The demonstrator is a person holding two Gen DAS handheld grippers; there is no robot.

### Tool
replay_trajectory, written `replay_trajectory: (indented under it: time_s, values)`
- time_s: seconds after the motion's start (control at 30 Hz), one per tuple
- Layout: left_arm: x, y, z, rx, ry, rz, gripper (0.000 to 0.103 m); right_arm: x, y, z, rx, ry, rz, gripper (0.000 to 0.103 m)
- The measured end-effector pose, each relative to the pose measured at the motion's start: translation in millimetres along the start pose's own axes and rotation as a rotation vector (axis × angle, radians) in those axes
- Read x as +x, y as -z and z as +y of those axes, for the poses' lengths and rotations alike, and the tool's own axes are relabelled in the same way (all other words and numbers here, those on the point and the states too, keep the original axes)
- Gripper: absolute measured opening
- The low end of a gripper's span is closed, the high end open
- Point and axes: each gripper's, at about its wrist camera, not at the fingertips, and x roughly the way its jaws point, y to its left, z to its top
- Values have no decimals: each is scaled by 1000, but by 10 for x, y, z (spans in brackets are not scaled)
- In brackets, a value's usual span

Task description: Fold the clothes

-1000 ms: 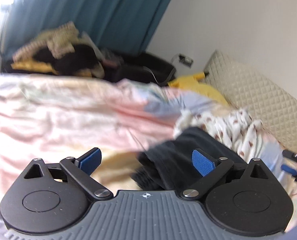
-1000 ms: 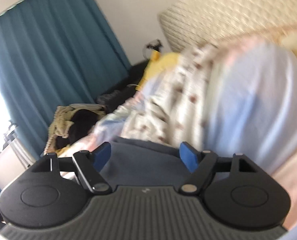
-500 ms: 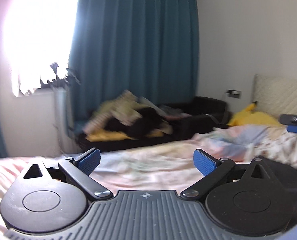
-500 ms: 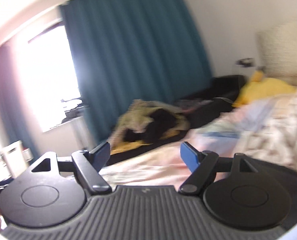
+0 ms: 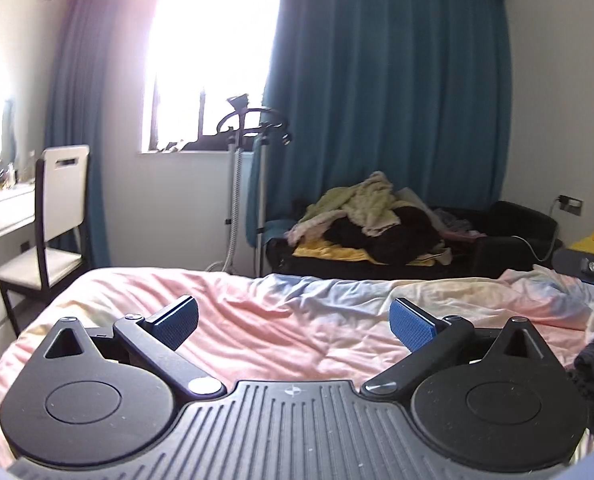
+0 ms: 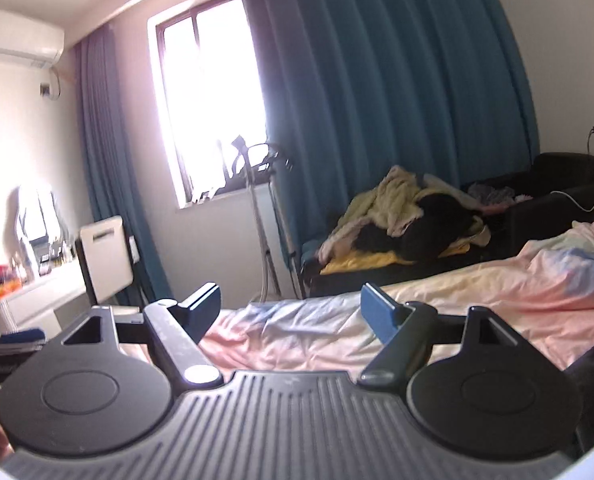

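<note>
A teal curtain (image 5: 389, 100) hangs at upper right of the left wrist view, beside a bright window (image 5: 213, 52). A garment steamer stand (image 5: 249, 184) stands below the window. A white chair (image 5: 53, 216) sits at left, against a white desk (image 5: 1, 216). An air conditioner (image 6: 17, 38) is mounted at upper left of the right wrist view. A black sofa (image 5: 509, 232) occupies the right background.
</note>
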Motion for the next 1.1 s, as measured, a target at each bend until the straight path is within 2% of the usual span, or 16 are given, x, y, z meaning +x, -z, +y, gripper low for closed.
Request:
replay_trajectory:
  time_s: [0.07, 0.17, 0.3, 0.43, 0.6, 0.83, 0.87, 0.93, 0.97, 1.1]
  values:
    - [25, 55, 45, -31, 1, 14, 102, -21, 62, 53, -40, 14, -3, 78]
    - [103, 164, -3, -32, -4, 30, 102, -29, 179, 1, -65, 37, -22, 85]
    - [124, 257, -87, 2, 30, 18, 102, 3, 354, -156, -19, 50, 10, 85]
    - [144, 271, -86, -12, 28, 5, 103, 42, 490, -182, -64, 62, 27, 85]
    - [177, 329, -153, 29, -18, -13, 103, 101, 551, -152, -105, 77, 53, 85]
    - [259, 393, -223, 32, 15, 25, 103, 199, 656, -172, -92, 80, 89, 86]
    - [267, 407, -238, 39, 19, 32, 103, 205, 667, -173, -93, 87, 91, 87]
    - [291, 435, -264, 55, 23, 43, 103, 199, 676, -170, -96, 104, 84, 100]
    - [309, 446, -272, 63, 20, 52, 103, 196, 680, -165, -100, 113, 78, 103]
    - [333, 470, -258, 56, 11, 65, 103, 206, 693, -158, -109, 118, 81, 103]
